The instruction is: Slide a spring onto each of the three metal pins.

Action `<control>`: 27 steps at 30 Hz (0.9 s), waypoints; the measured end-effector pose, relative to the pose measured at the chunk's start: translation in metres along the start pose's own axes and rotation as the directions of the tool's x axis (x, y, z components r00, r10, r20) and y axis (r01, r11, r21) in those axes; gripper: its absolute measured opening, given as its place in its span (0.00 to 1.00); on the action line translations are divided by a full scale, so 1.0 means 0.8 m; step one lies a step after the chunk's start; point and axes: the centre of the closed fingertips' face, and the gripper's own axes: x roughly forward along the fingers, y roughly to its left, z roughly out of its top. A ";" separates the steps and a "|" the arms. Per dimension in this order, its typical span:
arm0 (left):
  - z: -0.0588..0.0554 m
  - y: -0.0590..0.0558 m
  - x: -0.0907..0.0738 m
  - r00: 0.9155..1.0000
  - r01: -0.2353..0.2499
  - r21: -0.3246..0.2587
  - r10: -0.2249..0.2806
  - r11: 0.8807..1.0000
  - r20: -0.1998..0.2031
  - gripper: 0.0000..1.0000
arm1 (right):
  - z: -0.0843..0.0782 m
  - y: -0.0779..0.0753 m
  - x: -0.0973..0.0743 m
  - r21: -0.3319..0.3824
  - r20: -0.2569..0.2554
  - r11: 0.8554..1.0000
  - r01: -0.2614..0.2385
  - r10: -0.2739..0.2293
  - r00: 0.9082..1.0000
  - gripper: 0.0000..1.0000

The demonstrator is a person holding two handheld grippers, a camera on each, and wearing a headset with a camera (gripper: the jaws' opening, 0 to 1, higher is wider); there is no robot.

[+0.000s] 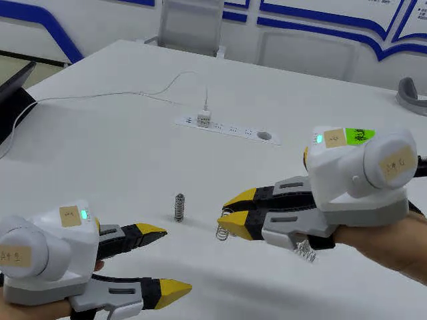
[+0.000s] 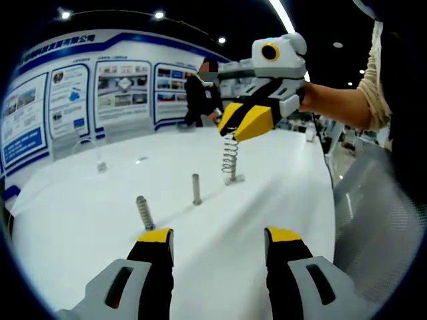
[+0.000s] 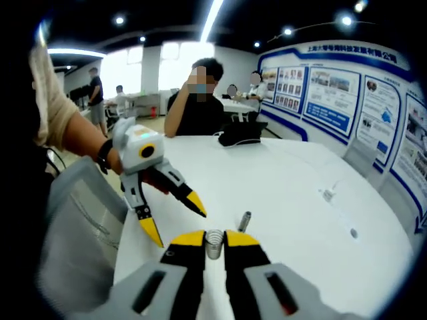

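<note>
A metal pin with a spring on it [image 1: 179,207] stands upright mid-table; it is seen again as the pin with a spring [image 2: 144,212]. A bare pin [image 2: 196,189] stands beside it, also the bare pin [image 3: 245,222]. My right gripper [image 1: 231,212] is shut on a spring [image 1: 222,231]. That held spring [image 2: 230,159] hangs from the right gripper [image 2: 243,120], its lower end at a small base on the table. It sits gripped between the right gripper [image 3: 213,239] tips as the spring [image 3: 213,244]. My left gripper [image 1: 165,260] is open and holds nothing; left gripper [image 2: 220,235], left gripper [image 3: 167,200].
A loose spring [image 1: 305,250] lies on the table under my right gripper. A white power strip [image 1: 227,128] with a plug and cable lies farther back. A chair [image 1: 190,27] stands beyond the far edge. A seated person [image 3: 197,100] is behind the table.
</note>
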 end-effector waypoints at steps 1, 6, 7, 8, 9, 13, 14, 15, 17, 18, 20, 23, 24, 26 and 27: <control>0.000 0.001 -0.002 1.000 -0.005 -0.001 0.005 1.000 0.000 0.56 | 0.000 -0.007 -0.002 0.006 0.004 1.000 0.014 -0.014 1.000 0.11; -0.001 0.005 -0.007 1.000 -0.023 -0.004 0.023 1.000 0.002 0.60 | -0.005 -0.036 -0.007 0.036 0.000 0.996 0.084 -0.084 0.996 0.11; -0.001 0.005 -0.007 1.000 -0.027 -0.005 0.027 1.000 0.002 0.60 | -0.007 -0.041 -0.007 0.043 -0.001 0.995 0.093 -0.093 0.996 0.11; -0.001 0.006 -0.008 1.000 -0.031 -0.006 0.031 1.000 0.003 0.60 | -0.009 -0.048 -0.007 0.049 -0.001 0.993 0.110 -0.110 0.994 0.11; -0.002 0.006 -0.009 0.999 -0.034 -0.007 0.034 0.999 0.004 0.60 | -0.010 -0.053 -0.007 0.055 -0.002 0.991 0.124 -0.124 0.992 0.11; -0.003 0.007 -0.012 0.999 -0.045 -0.013 0.045 0.999 0.004 0.62 | -0.015 -0.075 -0.005 0.085 -0.003 0.982 0.171 -0.172 0.985 0.11; -0.004 0.007 -0.012 0.999 -0.047 -0.012 0.047 0.999 0.003 0.62 | -0.016 -0.077 -0.004 0.088 -0.003 0.980 0.176 -0.177 0.984 0.11; -0.004 0.007 -0.013 0.999 -0.050 -0.012 0.050 0.999 0.003 0.62 | -0.016 -0.080 -0.003 0.090 -0.004 0.979 0.182 -0.183 0.983 0.11; -0.004 0.008 -0.014 0.998 -0.056 -0.013 0.056 0.998 0.003 0.62 | -0.019 -0.084 0.001 0.091 -0.009 0.977 0.192 -0.192 0.981 0.11; -0.003 0.009 -0.015 0.998 -0.061 -0.014 0.061 0.998 0.005 0.63 | -0.022 -0.088 0.004 0.097 -0.011 0.976 0.194 -0.194 0.981 0.11; -0.003 0.009 -0.017 0.998 -0.065 -0.017 0.065 0.998 0.006 0.63 | -0.026 -0.091 0.008 0.102 -0.017 0.975 0.196 -0.195 0.981 0.11; -0.004 0.008 -0.018 0.997 -0.073 -0.022 0.073 0.997 0.008 0.63 | -0.034 -0.091 0.016 0.115 -0.030 0.974 0.193 -0.191 0.981 0.11; -0.004 0.008 -0.019 0.997 -0.073 -0.023 0.074 0.997 0.007 0.63 | -0.037 -0.092 0.017 0.117 -0.035 0.974 0.193 -0.190 0.981 0.11; -0.005 0.007 -0.020 0.997 -0.076 -0.024 0.077 0.997 0.005 0.63 | -0.042 -0.092 0.021 0.122 -0.044 0.974 0.189 -0.185 0.982 0.11; -0.006 0.008 -0.020 0.997 -0.077 -0.025 0.077 0.997 0.005 0.63 | -0.044 -0.093 0.022 0.124 -0.047 0.974 0.188 -0.183 0.982 0.11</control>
